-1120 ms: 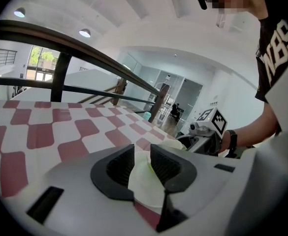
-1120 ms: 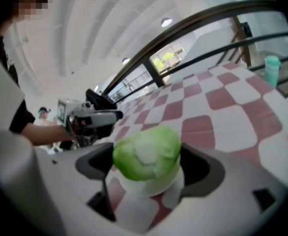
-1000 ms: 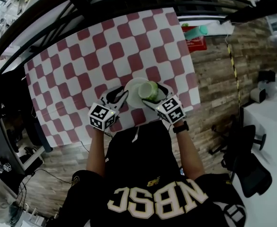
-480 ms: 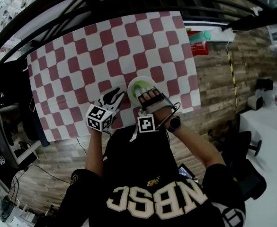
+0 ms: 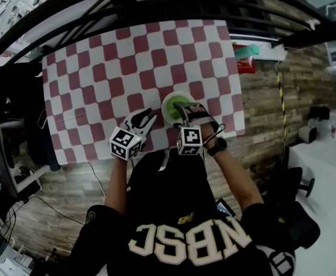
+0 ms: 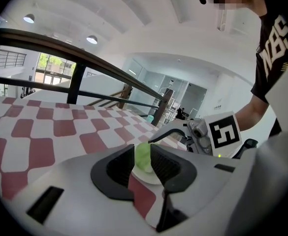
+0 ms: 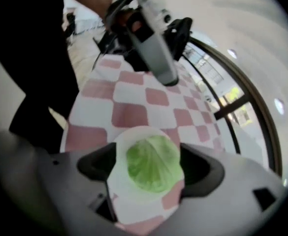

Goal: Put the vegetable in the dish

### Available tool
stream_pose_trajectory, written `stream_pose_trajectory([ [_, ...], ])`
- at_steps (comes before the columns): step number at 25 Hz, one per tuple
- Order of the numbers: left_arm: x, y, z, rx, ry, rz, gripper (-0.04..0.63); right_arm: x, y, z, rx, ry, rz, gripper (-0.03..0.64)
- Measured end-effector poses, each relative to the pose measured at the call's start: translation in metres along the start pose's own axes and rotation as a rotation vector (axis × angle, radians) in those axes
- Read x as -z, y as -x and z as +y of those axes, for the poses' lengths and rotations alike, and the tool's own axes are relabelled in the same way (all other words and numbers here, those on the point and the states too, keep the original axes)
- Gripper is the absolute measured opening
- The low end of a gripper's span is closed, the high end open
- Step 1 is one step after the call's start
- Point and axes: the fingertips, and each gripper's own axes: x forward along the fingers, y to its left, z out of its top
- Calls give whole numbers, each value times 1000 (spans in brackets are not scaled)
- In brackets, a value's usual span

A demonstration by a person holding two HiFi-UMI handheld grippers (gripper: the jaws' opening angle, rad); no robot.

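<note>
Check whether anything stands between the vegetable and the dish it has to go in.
Nothing visible does: the vegetable already lies in the white dish. The right tool hangs directly over it, jaws either side without pressing, having just closed a little. The left tool stands off to the side, nothing in it.

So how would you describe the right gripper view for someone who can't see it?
A green cabbage lies in a white dish on a red-and-white checked tablecloth, seen from above between the open jaws of the right gripper. Those jaws have just been closing slightly, without pressing on it.
</note>
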Motion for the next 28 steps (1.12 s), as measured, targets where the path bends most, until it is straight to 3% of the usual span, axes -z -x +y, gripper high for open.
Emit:
stream_pose_trajectory([
  [6, -54, 18, -16, -33, -64, -124, 104, -25, 69, -56, 126, -631, -377, 390],
  [9, -89, 27, -25, -75, -92, -202, 103, -25, 110, -87, 241, -846, -510, 342],
  [12, -123, 36, -33, -112, -129, -270, 103, -22, 143, -111, 336, -992, -622, 285],
  [17, -161, 58, -51, -200, -210, -353, 103, -17, 188, -133, 500, -1091, -711, 241],
  [20, -176, 65, -63, -250, -282, -380, 99, -15, 210, -145, 595, -1122, -726, 149],
  [24, -188, 68, -80, -285, -350, -406, 45, -33, 232, -151, 636, -1120, -796, 31],
  [28, -197, 66, -87, -311, -364, -415, 19, -44, 248, -153, 678, -1116, -784, 15],
])
